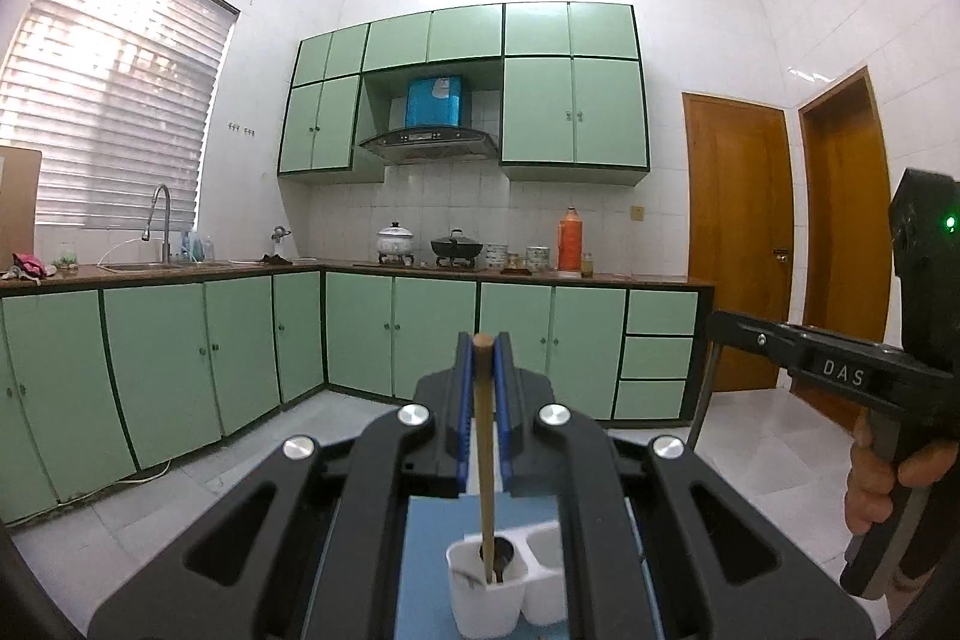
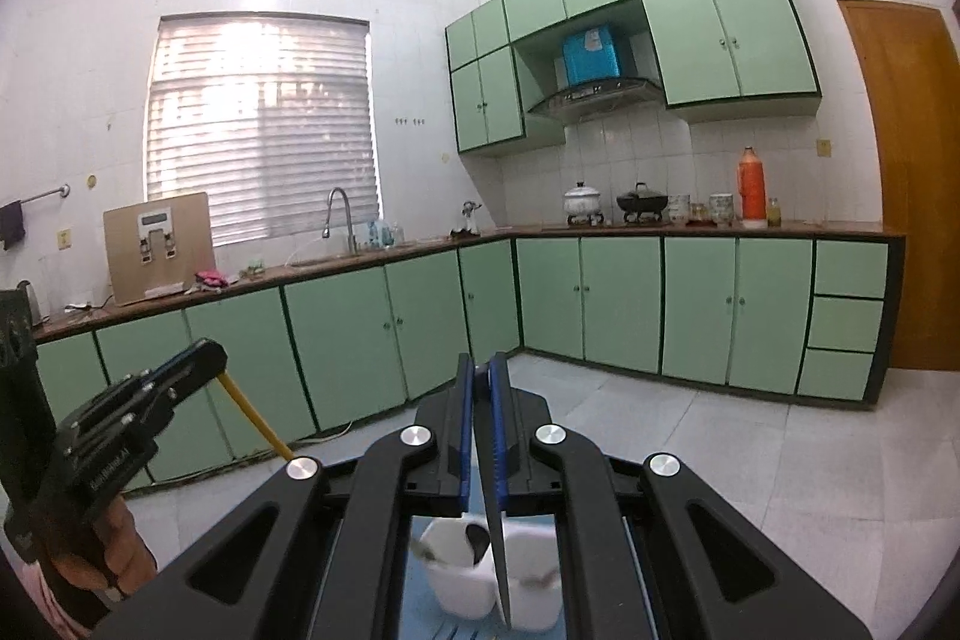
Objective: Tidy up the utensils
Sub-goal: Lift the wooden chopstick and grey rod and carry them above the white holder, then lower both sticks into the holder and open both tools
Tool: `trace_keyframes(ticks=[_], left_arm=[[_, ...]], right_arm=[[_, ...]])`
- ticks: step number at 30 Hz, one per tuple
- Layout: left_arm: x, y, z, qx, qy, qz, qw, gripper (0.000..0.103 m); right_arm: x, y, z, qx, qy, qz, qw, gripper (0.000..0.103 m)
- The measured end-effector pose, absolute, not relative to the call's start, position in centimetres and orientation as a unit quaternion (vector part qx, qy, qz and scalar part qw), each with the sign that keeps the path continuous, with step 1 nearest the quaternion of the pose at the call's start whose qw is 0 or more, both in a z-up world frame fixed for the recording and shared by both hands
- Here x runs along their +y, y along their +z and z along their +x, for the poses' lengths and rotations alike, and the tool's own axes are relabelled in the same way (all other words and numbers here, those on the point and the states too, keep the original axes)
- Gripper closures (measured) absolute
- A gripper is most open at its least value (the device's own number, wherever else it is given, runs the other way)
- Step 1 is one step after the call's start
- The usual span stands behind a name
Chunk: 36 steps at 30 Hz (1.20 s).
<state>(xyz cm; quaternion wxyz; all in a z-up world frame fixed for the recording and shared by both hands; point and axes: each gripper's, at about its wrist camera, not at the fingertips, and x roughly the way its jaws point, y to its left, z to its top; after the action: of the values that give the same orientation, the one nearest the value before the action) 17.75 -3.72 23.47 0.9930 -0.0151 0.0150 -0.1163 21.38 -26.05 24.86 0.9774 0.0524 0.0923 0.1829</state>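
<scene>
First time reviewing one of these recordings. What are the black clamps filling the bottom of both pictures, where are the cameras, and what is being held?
A person holds a two-finger gripper in each hand, each carrying a forward-looking fisheye camera. The left gripper is shut on a wooden-handled utensil. The right gripper is shut on a thin dark blade-like utensil; I cannot tell what kind. Below both stands a white two-compartment holder on a blue surface. Behind is a kitchen with green cabinets.
</scene>
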Motion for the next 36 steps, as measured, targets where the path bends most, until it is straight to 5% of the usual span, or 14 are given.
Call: trace_keyframes(ticks=[17,36], left_arm=[[-4.9,17.3,30.4,0.084,-0.108,-0.030,0.990,0.097],[-2.9,11.5,34.3,0.167,-0.094,-0.021,0.981,0.095]], right_arm=[[-25.6,17.5,33.8,0.137,0.153,0.085,0.975,0.097],[-27.4,11.1,35.4,0.183,0.138,0.118,0.966,0.097]])
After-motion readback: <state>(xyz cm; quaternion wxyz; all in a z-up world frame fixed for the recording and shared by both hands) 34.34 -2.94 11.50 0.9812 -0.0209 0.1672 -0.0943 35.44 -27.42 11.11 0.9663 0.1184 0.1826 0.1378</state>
